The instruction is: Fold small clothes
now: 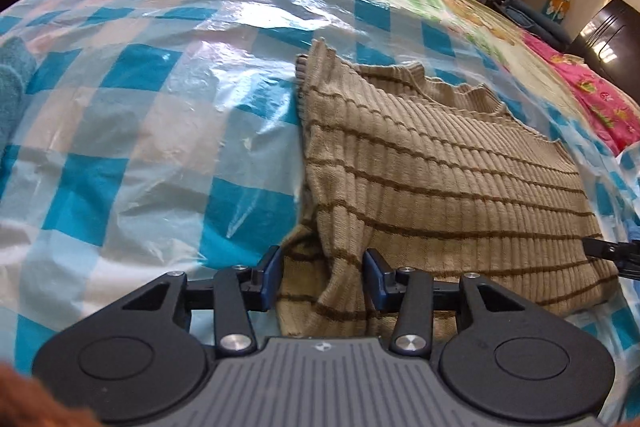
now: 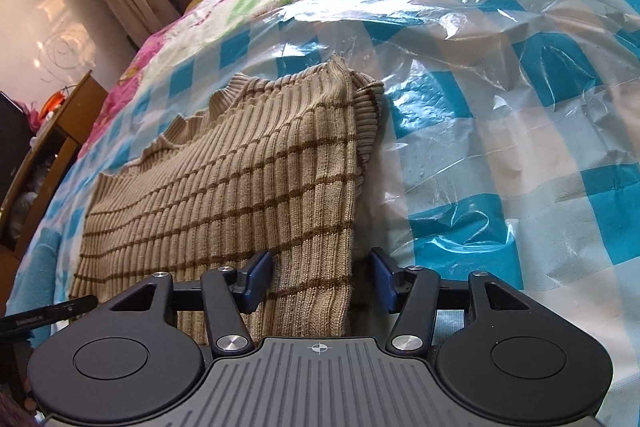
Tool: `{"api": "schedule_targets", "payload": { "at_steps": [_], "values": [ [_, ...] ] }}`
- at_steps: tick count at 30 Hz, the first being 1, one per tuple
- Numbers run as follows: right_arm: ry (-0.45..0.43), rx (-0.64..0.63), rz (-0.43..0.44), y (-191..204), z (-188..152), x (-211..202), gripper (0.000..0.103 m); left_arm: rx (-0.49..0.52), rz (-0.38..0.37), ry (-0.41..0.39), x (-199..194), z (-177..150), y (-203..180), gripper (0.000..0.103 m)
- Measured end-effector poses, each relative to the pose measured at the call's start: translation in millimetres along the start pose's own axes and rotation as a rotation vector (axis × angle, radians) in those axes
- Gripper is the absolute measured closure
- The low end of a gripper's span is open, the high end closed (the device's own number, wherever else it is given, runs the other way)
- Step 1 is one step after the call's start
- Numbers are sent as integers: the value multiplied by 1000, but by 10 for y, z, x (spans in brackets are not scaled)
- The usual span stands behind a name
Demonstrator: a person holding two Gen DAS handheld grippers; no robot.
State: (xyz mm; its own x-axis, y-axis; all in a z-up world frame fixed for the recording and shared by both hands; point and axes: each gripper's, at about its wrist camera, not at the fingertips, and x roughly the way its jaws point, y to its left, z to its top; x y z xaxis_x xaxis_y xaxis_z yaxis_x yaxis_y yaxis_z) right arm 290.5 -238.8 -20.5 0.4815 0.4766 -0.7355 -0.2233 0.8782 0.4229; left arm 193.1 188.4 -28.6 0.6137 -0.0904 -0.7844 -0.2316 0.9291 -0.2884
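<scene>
Beige ribbed knit sweater with thin brown stripes (image 1: 440, 179) is lying folded on the blue-and-white checked plastic sheet (image 1: 140, 131), with its near hem sitting right between both sets of jaws. Left gripper (image 1: 325, 277) is spread, a loose fold of knit in the gap, pads not squeezing it. Right gripper (image 2: 320, 279) is spread wider over the sweater's folded side edge, also not pinching. Further out, the collar end points away from the jaws, then the pink floral bedspread (image 2: 168, 43).
</scene>
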Motion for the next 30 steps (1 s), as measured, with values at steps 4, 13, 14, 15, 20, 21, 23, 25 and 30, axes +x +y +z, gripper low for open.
{"api": "schedule_targets", "payload": {
  "at_steps": [4, 13, 14, 15, 20, 21, 23, 25, 30],
  "values": [
    [-2, 39, 11, -46, -16, 41, 48, -15, -18, 26, 85, 1, 69, 52],
    [36, -8, -10, 25, -72, -11, 88, 34, -9, 102, 68, 13, 1, 72],
    [42, -18, -15, 39, -67, -24, 89, 22, -5, 114, 80, 41, 7, 73],
    [45, -29, -23, 58, -55, -29, 89, 12, 0, 127, 92, 69, 11, 73],
    [72, -58, -47, 116, -31, -87, 90, 41, 1, 168, 14, 6, -99, 78],
    [78, -70, -49, 118, -57, -121, 90, 56, -1, 175, -6, -49, -116, 78],
    [98, -94, -56, 90, -161, -204, 90, 63, -12, 187, -53, -159, -133, 78],
    [115, -93, -56, 42, -288, -315, 90, 55, -34, 201, -137, -271, -137, 78],
    [152, -97, -43, -35, -750, -778, 90, 85, -65, 273, -422, -699, -181, 78]
  ]
}}
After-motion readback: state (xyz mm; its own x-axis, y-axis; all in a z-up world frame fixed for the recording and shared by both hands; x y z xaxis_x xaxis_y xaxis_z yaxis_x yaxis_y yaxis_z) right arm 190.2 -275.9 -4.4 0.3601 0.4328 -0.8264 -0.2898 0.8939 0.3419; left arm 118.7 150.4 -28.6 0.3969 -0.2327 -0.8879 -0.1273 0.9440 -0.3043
